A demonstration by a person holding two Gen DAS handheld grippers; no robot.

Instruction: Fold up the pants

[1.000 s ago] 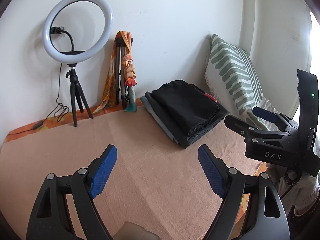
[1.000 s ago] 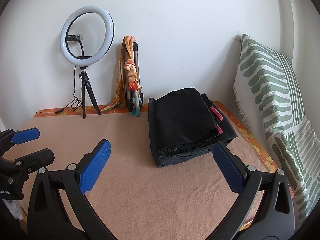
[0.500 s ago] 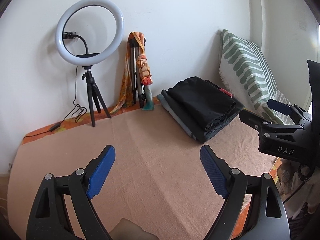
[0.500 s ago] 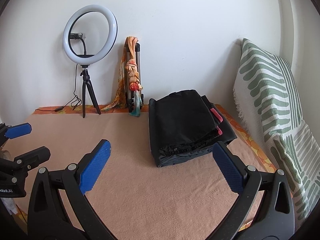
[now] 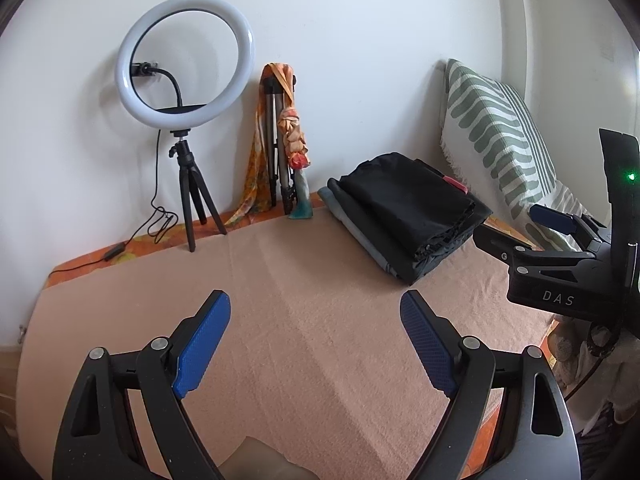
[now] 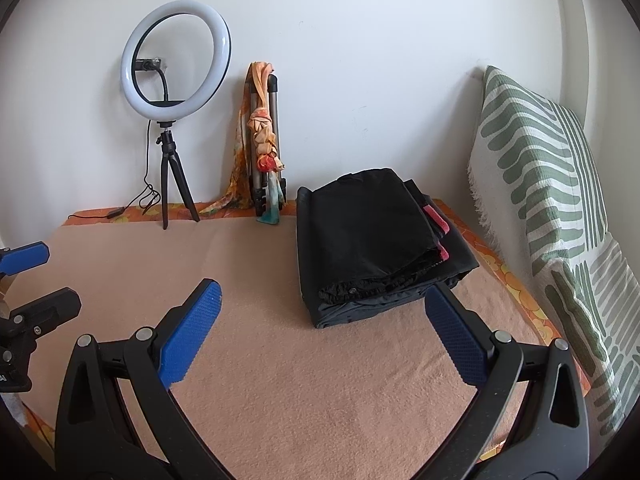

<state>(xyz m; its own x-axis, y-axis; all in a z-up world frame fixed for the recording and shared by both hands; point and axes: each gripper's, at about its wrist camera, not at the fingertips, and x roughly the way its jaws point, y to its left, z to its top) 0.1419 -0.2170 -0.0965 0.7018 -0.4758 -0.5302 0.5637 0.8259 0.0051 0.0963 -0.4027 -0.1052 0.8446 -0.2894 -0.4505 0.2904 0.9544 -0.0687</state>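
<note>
A stack of folded pants (image 6: pixel 372 240), black on top with a red edge showing, lies at the back right of the peach blanket (image 6: pixel 280 360). It also shows in the left wrist view (image 5: pixel 408 208), with a grey pair at the bottom. My left gripper (image 5: pixel 316 340) is open and empty above the blanket, well short of the stack. My right gripper (image 6: pixel 324 328) is open and empty, just in front of the stack. The right gripper shows at the right of the left wrist view (image 5: pixel 556 248); the left gripper shows at the left edge of the right wrist view (image 6: pixel 28 280).
A ring light on a small tripod (image 5: pixel 184 80) stands at the back left with its cable trailing. A folded tripod draped with an orange scarf (image 5: pixel 284 140) leans on the wall. A green-striped cushion (image 6: pixel 540 180) stands along the right side.
Both grippers have drawn back and risen a little; the stack looks smaller and farther in the left wrist view. Both stay open and empty.
</note>
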